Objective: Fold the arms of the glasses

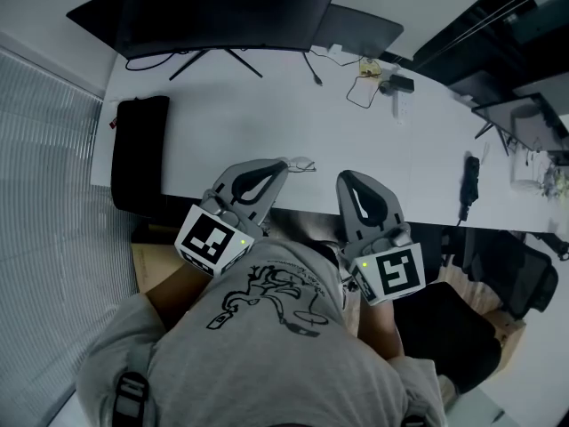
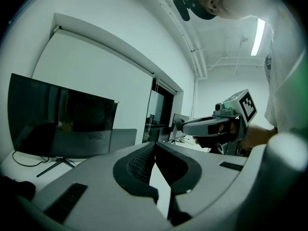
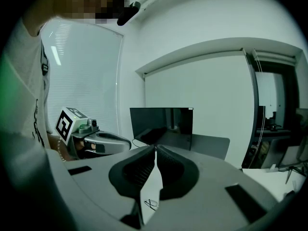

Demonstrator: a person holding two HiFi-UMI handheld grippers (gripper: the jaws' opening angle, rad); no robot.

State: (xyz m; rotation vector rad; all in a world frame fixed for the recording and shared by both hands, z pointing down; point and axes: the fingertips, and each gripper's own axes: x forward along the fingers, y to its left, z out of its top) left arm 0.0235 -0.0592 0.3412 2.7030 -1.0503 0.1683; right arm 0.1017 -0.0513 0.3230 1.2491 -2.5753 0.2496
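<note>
A pair of thin wire-framed glasses [image 1: 300,164] lies on the white table [image 1: 267,105], just past the tip of my left gripper [image 1: 277,169]. In the right gripper view the glasses [image 3: 150,204] show as a small dark outline low in the slit between the jaws. I cannot tell how the arms are set. My left gripper [image 2: 154,146] is shut, its pads meeting at the tips with nothing between them. My right gripper [image 1: 348,181] hovers over the table's near edge to the right of the glasses. It [image 3: 155,150] is shut and empty too.
A wide dark monitor [image 1: 222,12] stands at the back of the table, with a grey device [image 1: 360,29] beside it. A black bag [image 1: 140,149] lies at the left end. Cables and an adapter [image 1: 380,80] sit at the back right, and a black handset [image 1: 469,181] near the right edge.
</note>
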